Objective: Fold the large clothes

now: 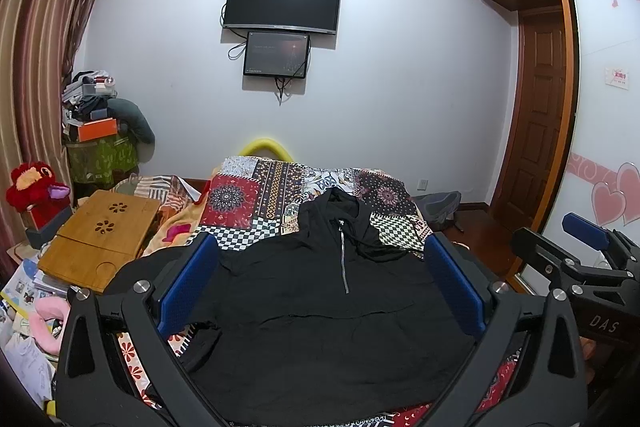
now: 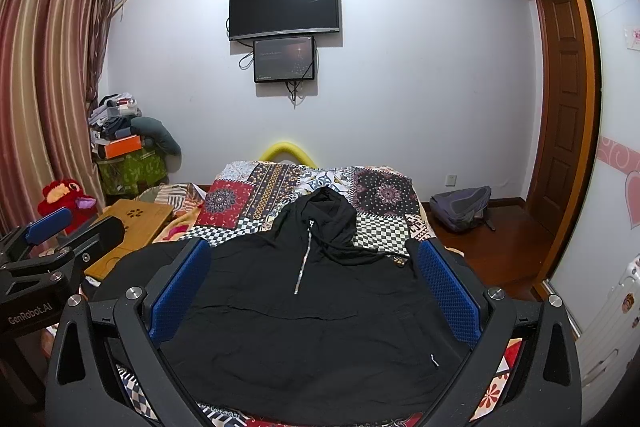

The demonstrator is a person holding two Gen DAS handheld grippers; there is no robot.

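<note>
A black hooded sweatshirt (image 1: 320, 307) with a short silver zip lies flat, front up, on the patchwork bedspread (image 1: 256, 195), hood toward the far wall. It also shows in the right wrist view (image 2: 312, 315). My left gripper (image 1: 320, 267) is open and empty, held above the near part of the garment. My right gripper (image 2: 316, 267) is open and empty too, above the same garment, beside the left one. The right gripper shows at the right edge of the left wrist view (image 1: 580, 259); the left gripper shows at the left edge of the right wrist view (image 2: 52, 247).
A bamboo lap tray (image 1: 100, 239) lies on the bed's left side, with papers and a pink pillow (image 1: 44, 319) near it. A red plush toy (image 1: 32, 187) and a clutter pile (image 1: 100, 131) stand at the left. A grey backpack (image 2: 460, 207) lies on the floor at the right.
</note>
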